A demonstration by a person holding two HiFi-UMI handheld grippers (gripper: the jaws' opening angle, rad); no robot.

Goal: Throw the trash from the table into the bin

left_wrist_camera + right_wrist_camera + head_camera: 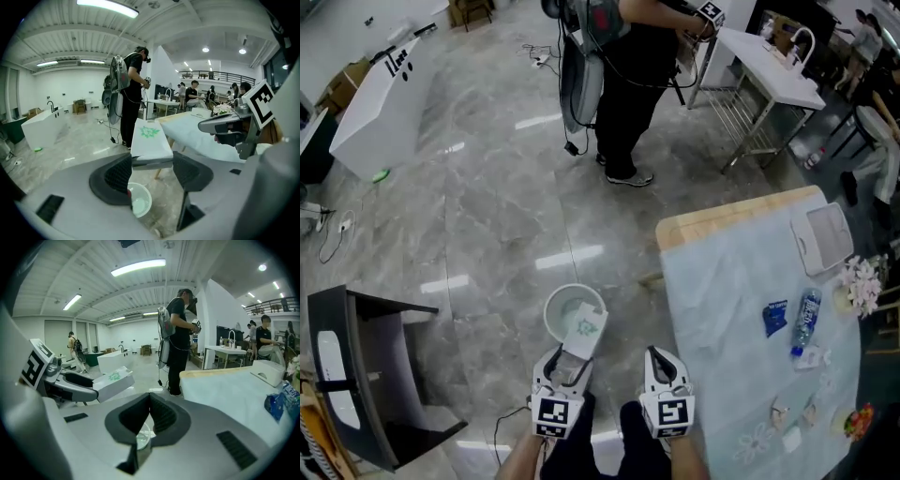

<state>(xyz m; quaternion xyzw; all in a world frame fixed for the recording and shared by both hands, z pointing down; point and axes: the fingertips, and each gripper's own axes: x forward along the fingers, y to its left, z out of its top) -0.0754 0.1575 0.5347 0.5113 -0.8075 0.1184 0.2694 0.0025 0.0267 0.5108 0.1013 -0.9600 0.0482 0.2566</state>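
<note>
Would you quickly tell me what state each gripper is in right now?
Left gripper: closed on a white box.
Right gripper: shut, empty.

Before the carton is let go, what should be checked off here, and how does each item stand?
1. Grip: ok. The left tongs hold the white cardboard carton with green print by its sides.
2. Carton over the round white plastic bin: cannot tell. In the head view it overlaps only the near rim.
3. Bin upright, mouth open: ok.
4. Right tongs shut, empty, off to the bin's side: ok.
5. Bystander in black away from the bin: ok.
6. Cloth-covered table cleared: not ok. A blue wrapper and a clear plastic bottle lie on it.
</note>
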